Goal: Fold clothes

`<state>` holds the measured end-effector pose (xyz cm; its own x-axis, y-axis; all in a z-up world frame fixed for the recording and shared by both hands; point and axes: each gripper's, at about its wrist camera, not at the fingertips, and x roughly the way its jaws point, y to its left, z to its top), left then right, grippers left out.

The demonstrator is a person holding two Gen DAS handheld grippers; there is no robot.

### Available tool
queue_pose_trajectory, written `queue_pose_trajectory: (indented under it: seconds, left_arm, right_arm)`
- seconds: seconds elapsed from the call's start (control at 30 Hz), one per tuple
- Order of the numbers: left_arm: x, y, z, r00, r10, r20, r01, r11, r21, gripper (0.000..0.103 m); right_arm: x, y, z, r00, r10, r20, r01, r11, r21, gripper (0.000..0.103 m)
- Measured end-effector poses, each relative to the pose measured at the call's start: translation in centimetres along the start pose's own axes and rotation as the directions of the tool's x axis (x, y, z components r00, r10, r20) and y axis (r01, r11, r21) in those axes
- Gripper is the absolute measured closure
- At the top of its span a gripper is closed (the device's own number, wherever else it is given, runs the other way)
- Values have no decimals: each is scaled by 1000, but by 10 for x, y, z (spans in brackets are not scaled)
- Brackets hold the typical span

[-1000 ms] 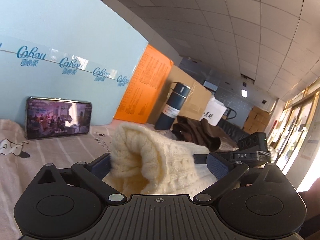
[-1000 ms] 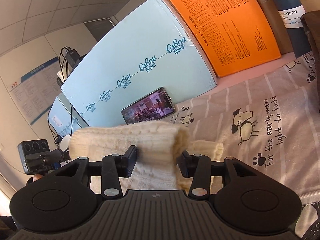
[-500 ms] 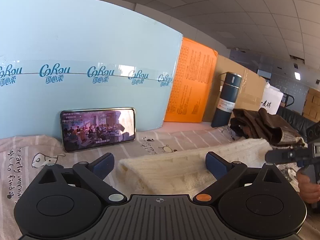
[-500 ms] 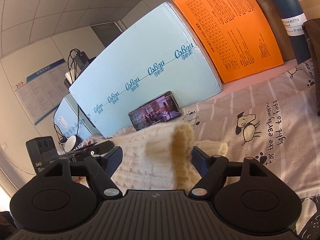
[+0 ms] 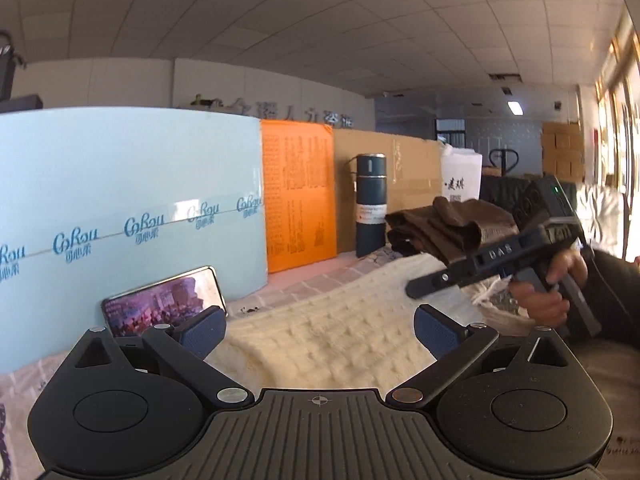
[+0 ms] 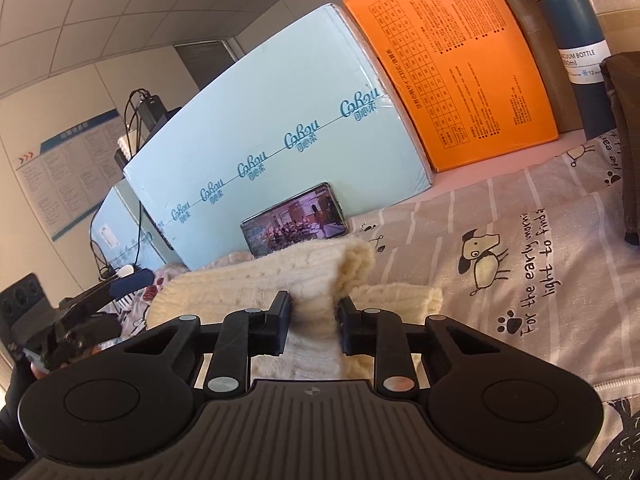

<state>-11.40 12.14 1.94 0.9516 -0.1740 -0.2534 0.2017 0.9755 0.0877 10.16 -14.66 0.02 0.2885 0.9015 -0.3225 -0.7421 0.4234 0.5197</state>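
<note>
A cream knitted sweater lies on the printed bedsheet. My left gripper is open and empty, its blue-padded fingers spread just above the sweater. My right gripper is shut on a bunched fold of the sweater, with a ribbed cuff sticking out to its right. The right gripper also shows in the left wrist view, held by a hand. The left gripper shows at the left edge of the right wrist view.
A phone leans against a pale blue box. An orange box, a dark blue vacuum bottle and cardboard stand behind. Folded brown clothes lie at the far right.
My left gripper has let go of the sweater, opened and drawn back; the sweater now lies flatter. My right gripper opened half a second ago and has shut again on the fold.
</note>
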Motion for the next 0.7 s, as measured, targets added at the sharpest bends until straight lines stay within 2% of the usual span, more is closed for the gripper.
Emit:
queue_pose_trajectory:
  seconds: [0.07, 0.13, 0.17, 0.27, 0.3, 0.43, 0.53, 0.63, 0.7]
  left_arm:
    - [13, -10, -2, 998, 54, -36, -51, 996, 73, 1]
    - [31, -14, -4, 986, 157, -64, -149, 982, 113, 1]
    - [41, -12, -5, 977, 200, -74, -192, 976, 101, 1]
    - [59, 0, -7, 956, 272, -106, -270, 962, 31, 1]
    - [65, 4, -8, 950, 290, -118, -291, 957, 4, 1]
    - [79, 10, -12, 924, 332, -192, -342, 940, -19, 0]
    - [89, 13, -15, 901, 355, -249, -372, 928, -23, 0]
    - [96, 14, -15, 891, 357, -282, -382, 923, -39, 0]
    - [99, 20, -15, 893, 332, -303, -370, 926, -77, 0]
  right_arm:
    - [2, -3, 1, 1000, -28, 0, 28, 999, 24, 81]
    - [3, -7, 2, 999, -39, -4, 39, 998, 50, 81]
    - [3, -9, 2, 999, -46, -6, 46, 997, 60, 80]
    - [1, -7, 1, 995, -96, 22, 95, 995, 41, 65]
    - [-1, -6, 1, 993, -113, 38, 112, 993, 31, 56]
    - [-2, -4, 1, 983, -171, 65, 172, 985, -4, 40]
    - [5, -4, -2, 976, -214, 41, 215, 976, -33, 39]
    - [8, -4, -4, 971, -239, 27, 240, 970, -41, 37]
    - [10, -6, -5, 967, -254, 17, 254, 966, -42, 35]
